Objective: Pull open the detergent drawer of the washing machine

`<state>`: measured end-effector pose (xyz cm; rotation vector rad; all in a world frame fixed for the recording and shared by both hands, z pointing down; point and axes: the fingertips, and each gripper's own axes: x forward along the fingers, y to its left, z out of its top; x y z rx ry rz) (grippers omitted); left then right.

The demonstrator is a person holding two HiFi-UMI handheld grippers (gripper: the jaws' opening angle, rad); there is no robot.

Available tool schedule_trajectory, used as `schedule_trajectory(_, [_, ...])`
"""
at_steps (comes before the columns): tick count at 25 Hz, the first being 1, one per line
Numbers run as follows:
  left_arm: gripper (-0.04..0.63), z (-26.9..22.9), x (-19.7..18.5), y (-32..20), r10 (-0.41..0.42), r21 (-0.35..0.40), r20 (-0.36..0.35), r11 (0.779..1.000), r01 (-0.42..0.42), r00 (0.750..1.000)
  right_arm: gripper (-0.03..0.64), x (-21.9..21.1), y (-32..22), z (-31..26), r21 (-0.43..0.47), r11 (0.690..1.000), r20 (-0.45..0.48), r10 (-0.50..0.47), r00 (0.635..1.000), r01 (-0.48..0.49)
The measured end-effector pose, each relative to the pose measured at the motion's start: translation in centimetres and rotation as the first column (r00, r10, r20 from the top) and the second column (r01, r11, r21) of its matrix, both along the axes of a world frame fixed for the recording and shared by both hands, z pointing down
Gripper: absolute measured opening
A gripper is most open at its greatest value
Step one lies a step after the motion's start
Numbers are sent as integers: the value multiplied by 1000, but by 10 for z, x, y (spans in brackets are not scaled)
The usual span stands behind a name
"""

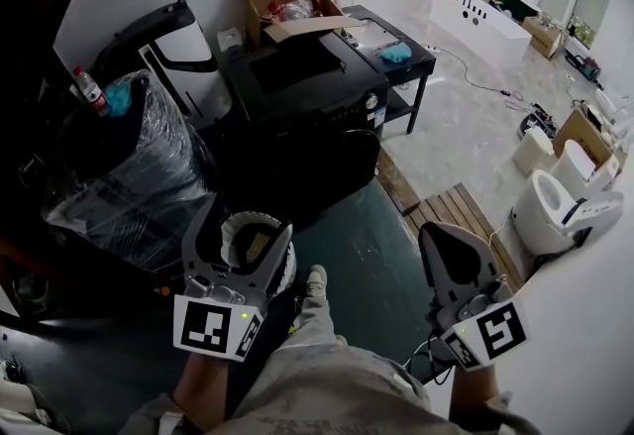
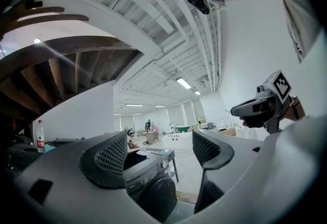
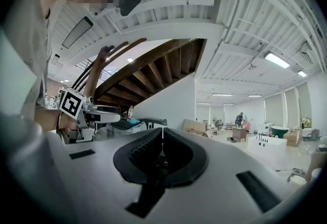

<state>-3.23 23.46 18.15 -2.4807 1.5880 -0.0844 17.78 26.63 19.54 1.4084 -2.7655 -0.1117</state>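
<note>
The left gripper [image 2: 159,150] was held level, its jaws wide apart with nothing between them. Beside it, the right gripper [image 3: 162,141] had its jaws together and empty. The black washing machine [image 1: 307,116] stood ahead of both grippers, well apart from them. Its detergent drawer was too dark to pick out.

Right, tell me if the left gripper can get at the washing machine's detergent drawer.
Probably, once it moves closer. The left gripper, fingers apart and empty, faces the washing machine with nothing between them. The drawer itself is hard to make out.
</note>
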Motion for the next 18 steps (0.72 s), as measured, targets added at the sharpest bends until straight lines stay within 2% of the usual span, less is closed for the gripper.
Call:
schedule_trajectory(3, [400,3,-5,-11,11,1,-22,1000,-11,1000,33,-5,-10,6,-1,1000,-9,1,1000,-1])
schedule_trajectory(7, [403,7,-10,-29,56,-15,-102,998,-58,993,34,-13,-32,12,-11,1000,-19,1,1000,-1])
schedule_trajectory(11, [403,11,-19,-60,52,-36,-154,998,-58,987,34,-23,-62,12,-14,1000,-31,-18,999,18])
schedule_trajectory(18, [403,29,-39,-133,51,-132,-342,986,-102,938,34,-42,-127,12,-26,999,-44,-29,999,28])
